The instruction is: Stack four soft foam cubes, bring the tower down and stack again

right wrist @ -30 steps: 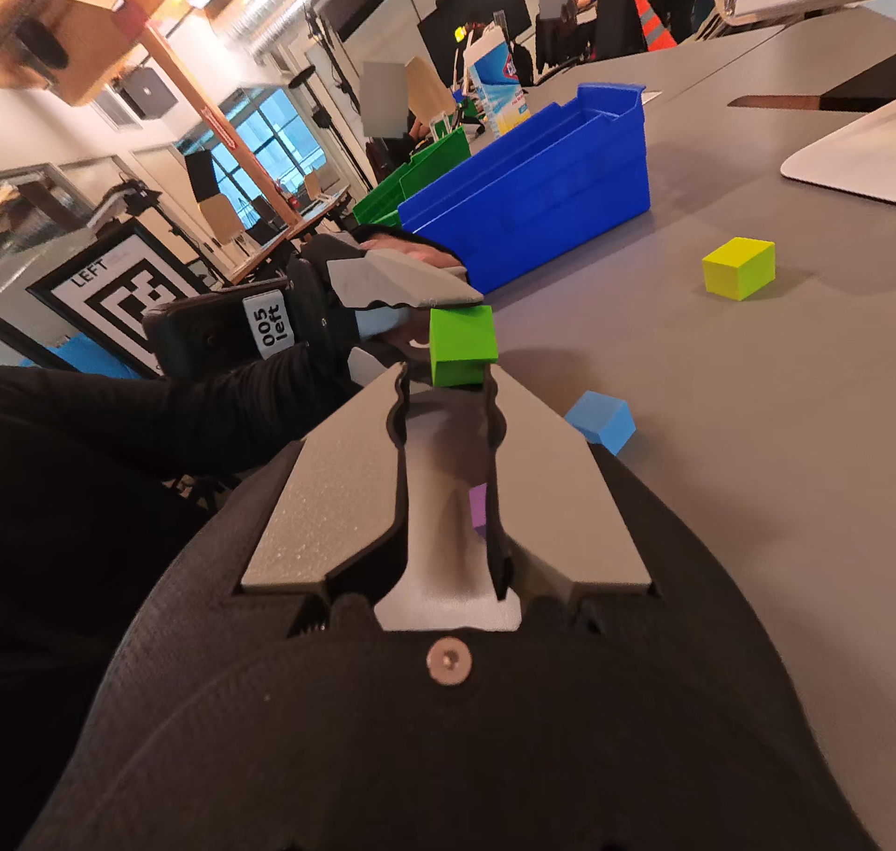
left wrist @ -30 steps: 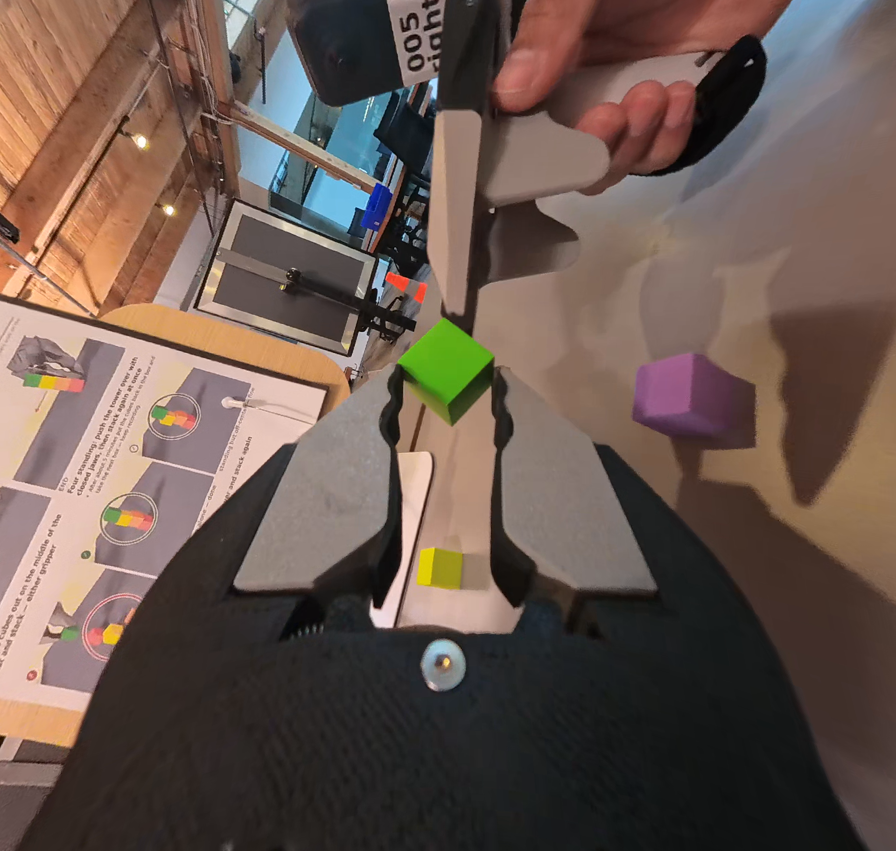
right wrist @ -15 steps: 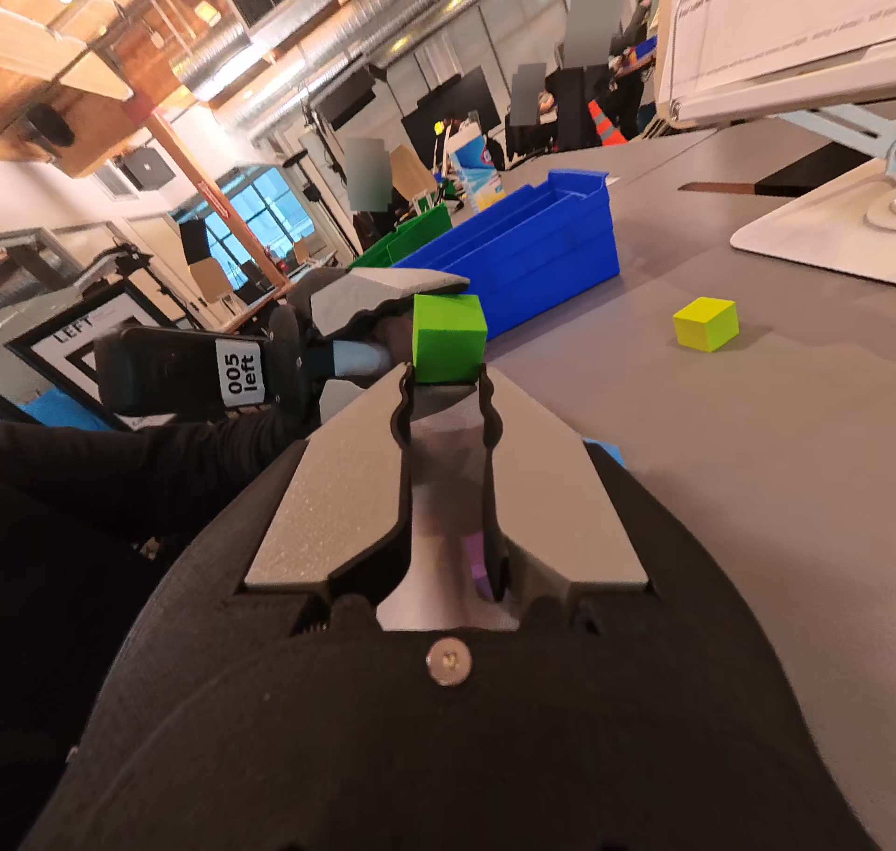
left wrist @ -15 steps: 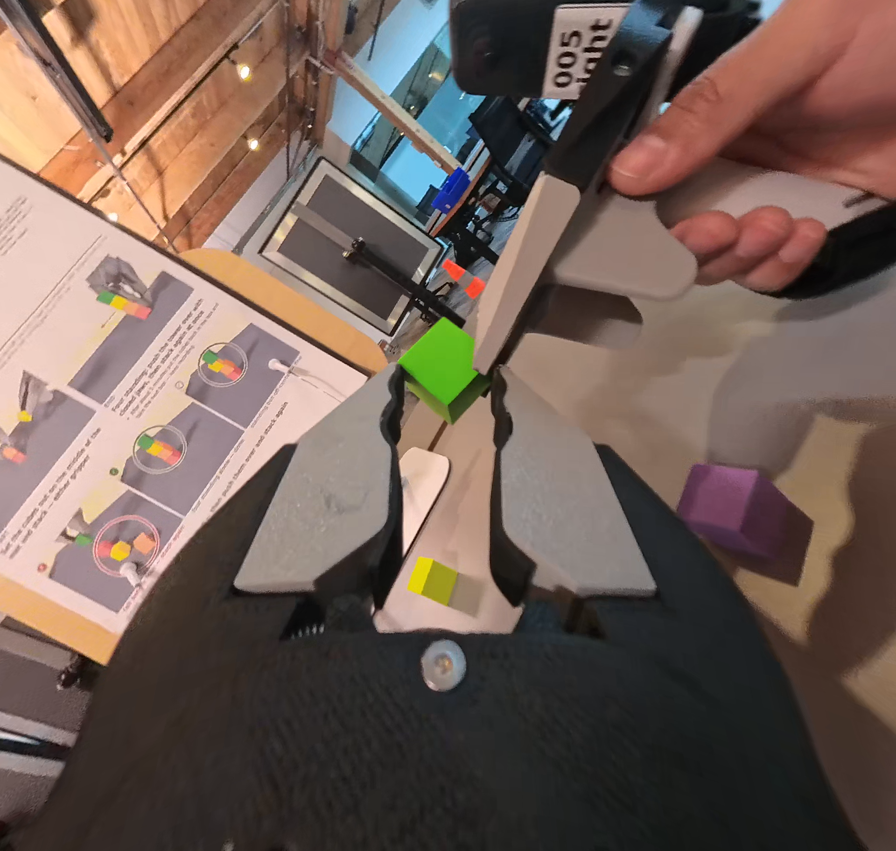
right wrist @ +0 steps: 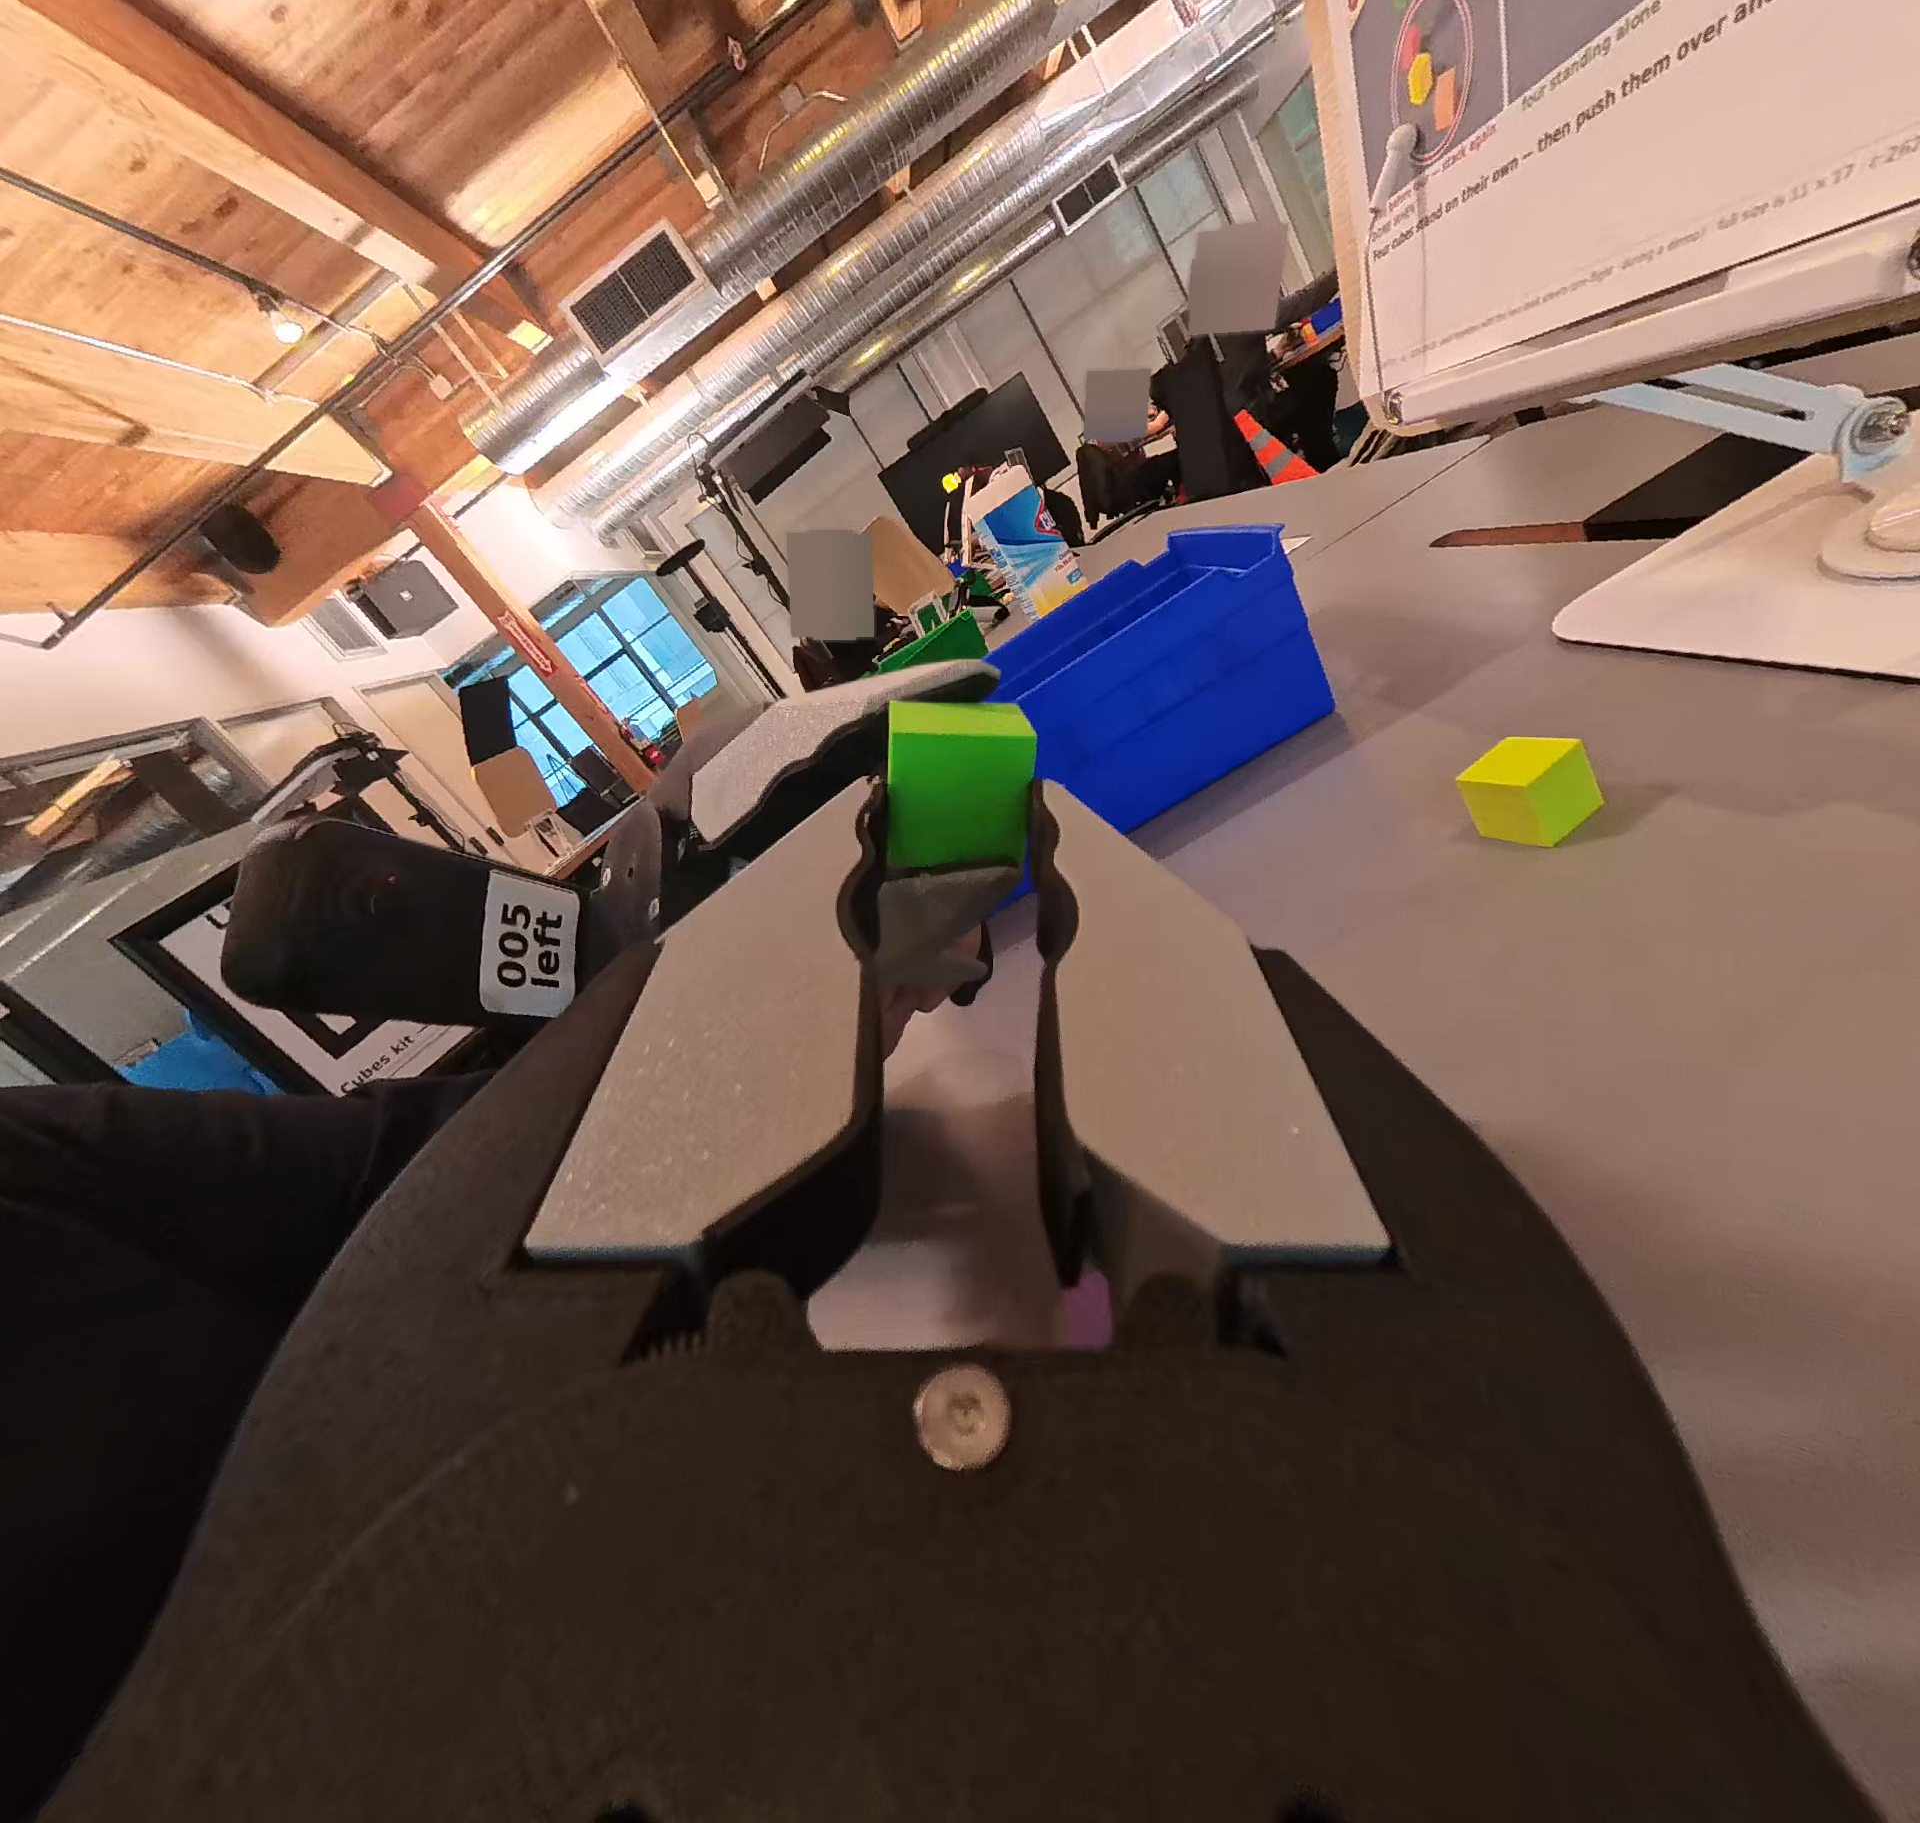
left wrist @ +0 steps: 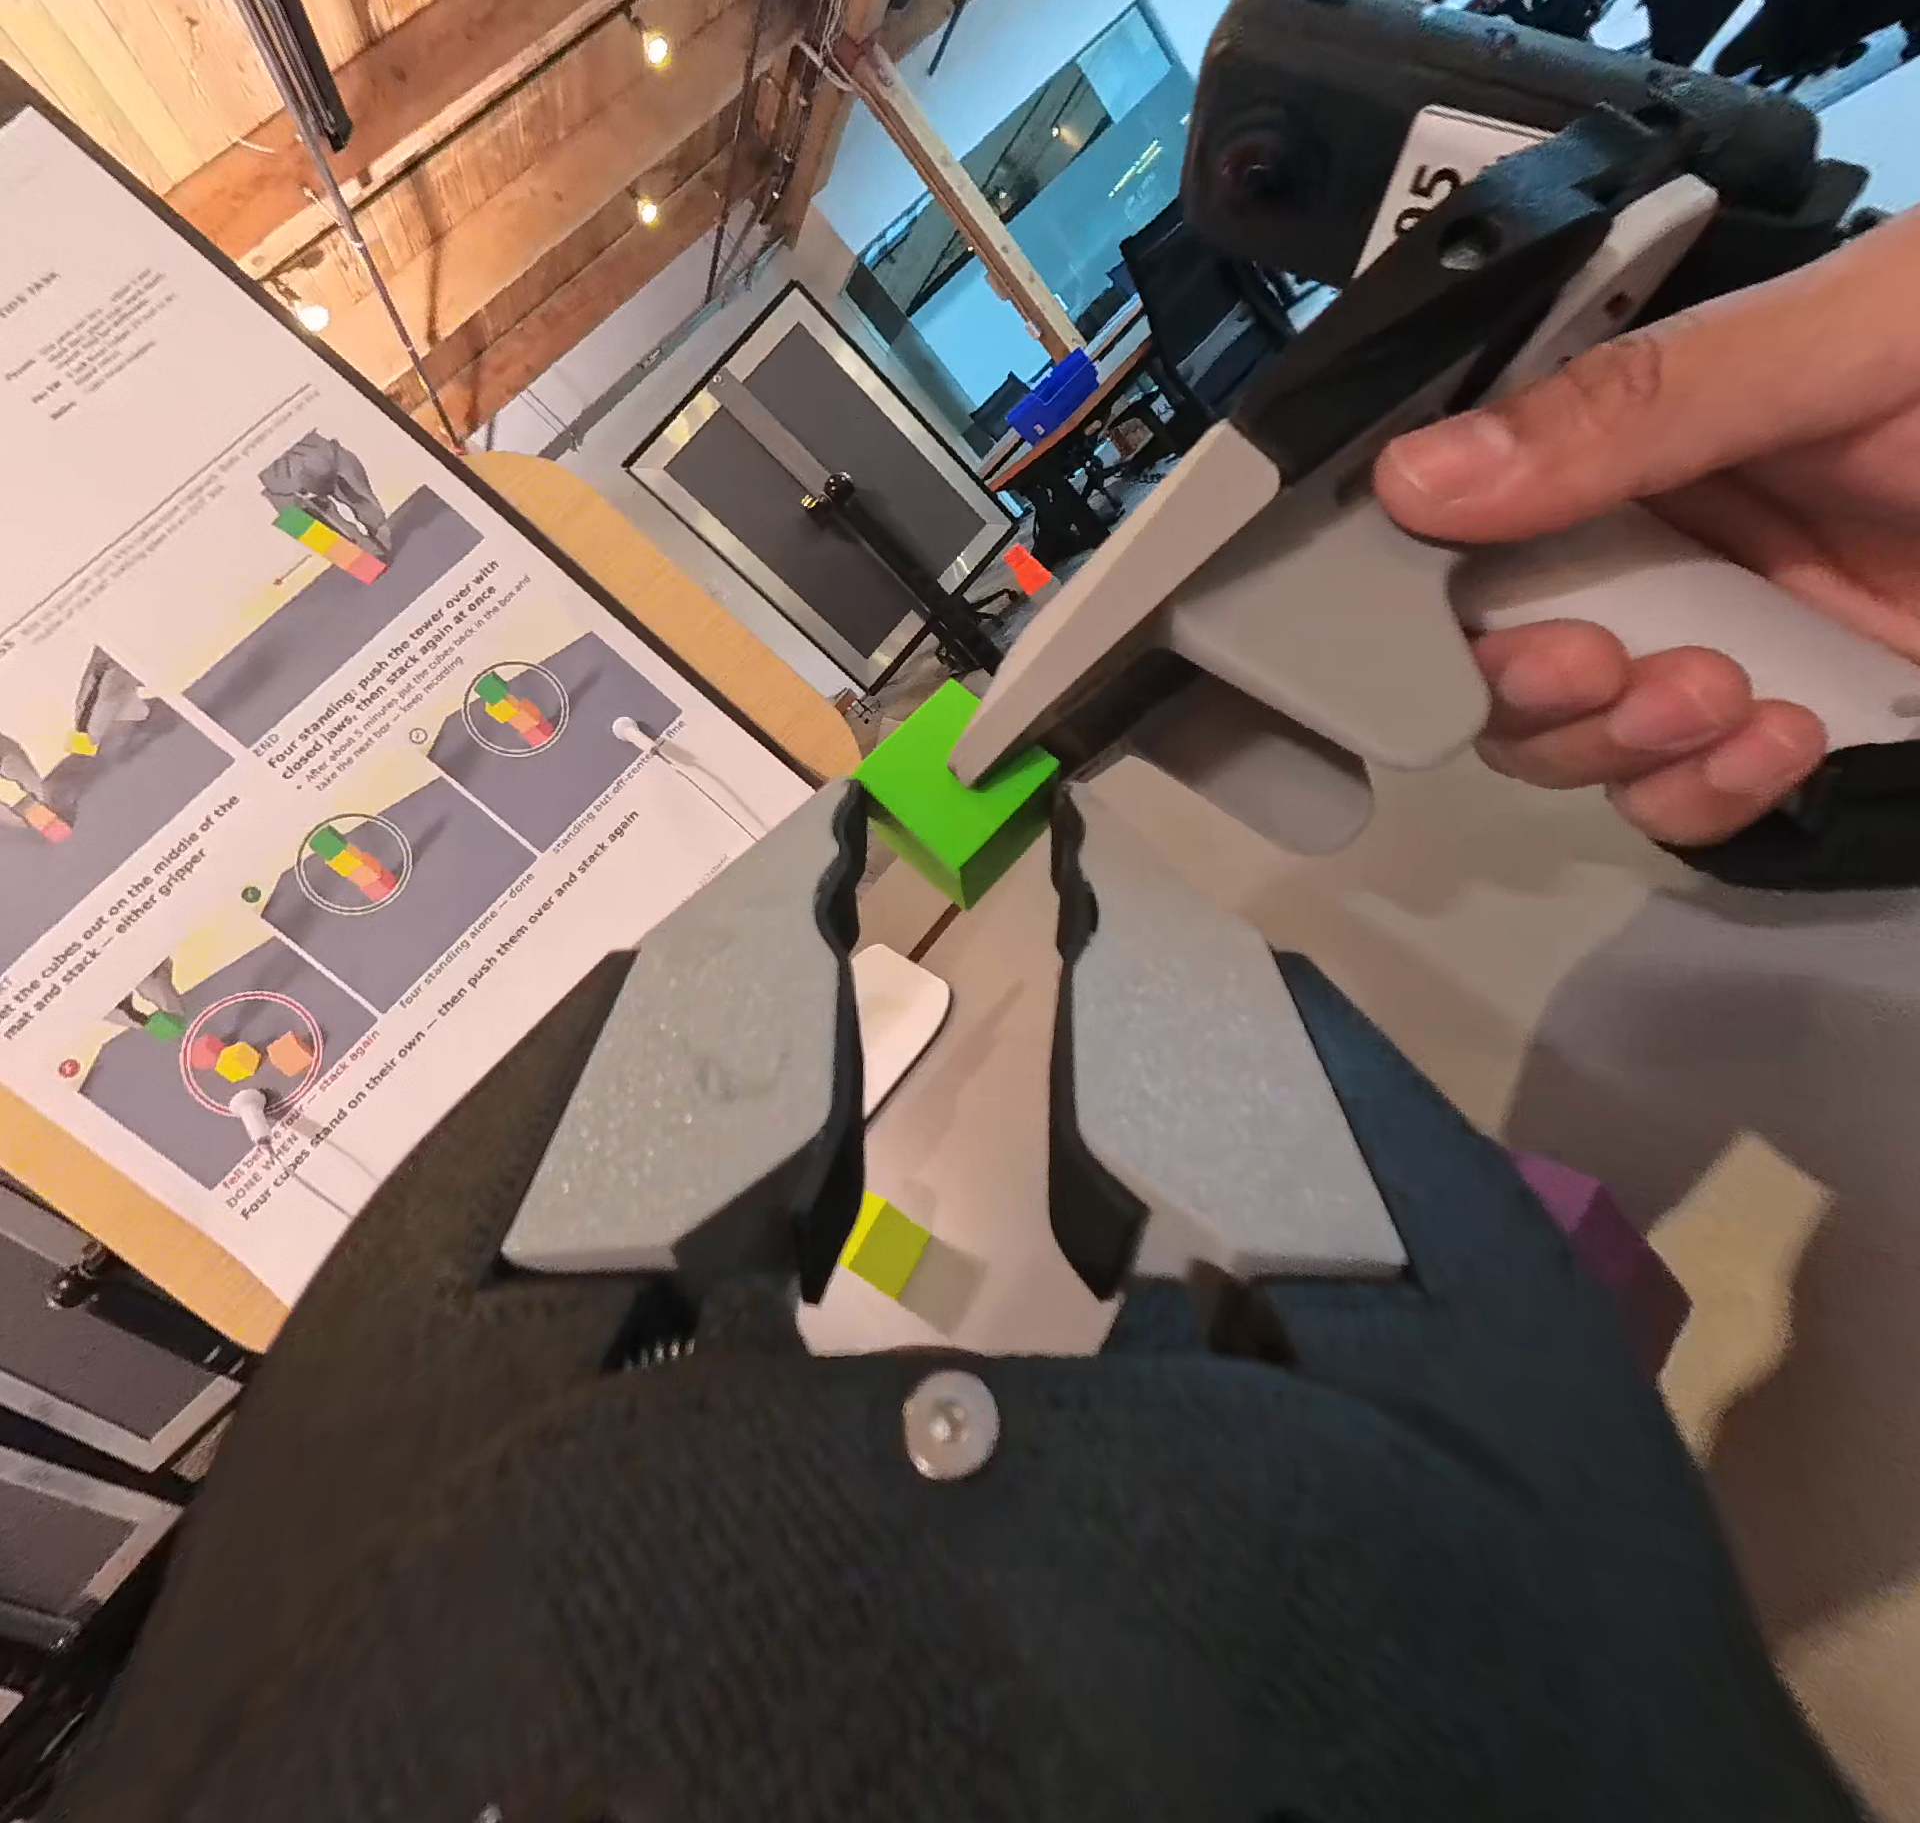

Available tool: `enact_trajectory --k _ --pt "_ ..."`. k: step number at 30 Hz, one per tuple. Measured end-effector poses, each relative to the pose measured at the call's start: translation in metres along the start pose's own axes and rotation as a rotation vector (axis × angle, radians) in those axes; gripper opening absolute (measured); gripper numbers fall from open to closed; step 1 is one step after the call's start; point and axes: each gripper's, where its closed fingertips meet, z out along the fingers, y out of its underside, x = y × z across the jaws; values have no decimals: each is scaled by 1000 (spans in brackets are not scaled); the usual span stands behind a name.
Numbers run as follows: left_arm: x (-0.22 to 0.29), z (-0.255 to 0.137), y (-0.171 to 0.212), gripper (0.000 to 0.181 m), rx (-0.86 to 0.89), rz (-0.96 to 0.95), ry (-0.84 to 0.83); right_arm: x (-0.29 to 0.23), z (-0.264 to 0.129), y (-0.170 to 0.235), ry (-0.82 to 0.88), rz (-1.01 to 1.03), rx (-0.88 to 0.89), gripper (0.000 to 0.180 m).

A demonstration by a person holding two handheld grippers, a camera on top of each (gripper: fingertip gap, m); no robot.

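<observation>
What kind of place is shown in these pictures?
Most likely a shared lab or workshop office. Exposed metal ducts run under a wooden ceiling, people sit at monitors in the background, and the grey table carries a blue storage bin and an instruction poster.

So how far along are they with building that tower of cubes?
Hardly begun: no stack shows anywhere. The yellow cube sits alone on the grey table, and a purple cube lies apart. In hand is the green cube, held above the table with both the right gripper and left gripper closed around it. All the stacking, toppling and restacking remains.
</observation>
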Motion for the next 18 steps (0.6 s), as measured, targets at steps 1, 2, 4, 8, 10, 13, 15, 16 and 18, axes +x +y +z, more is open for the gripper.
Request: enact_trajectory --k 1,2,4,8,10,13,15,16,18 --pt "1 0 0 34 0 0 6 0 0 1 -1 1 -4 24" --pt "1 0 0 34 1 0 8 0 0 1 -4 1 -7 24" --pt "2 0 0 34 2 3 8 0 -1 1 -7 0 -13 24" --pt "1 0 -1 34 9 -5 6 -1 -1 1 -11 -7 -11 24" --pt "2 0 -1 34 13 -12 16 -1 -1 1 -14 -6 -14 24" --pt "3 0 2 34 6 -35 35 1 0 3 -3 6 -17 24" --pt "5 0 4 34 1 -31 56 4 0 4 19 -6 -32 24" --pt "7 -1 4 34 6 -21 74 4 -1 5 27 -23 -44 24" --pt "16 -5 4 44 18 7 156 3 -4 3 25 -49 -65 23"
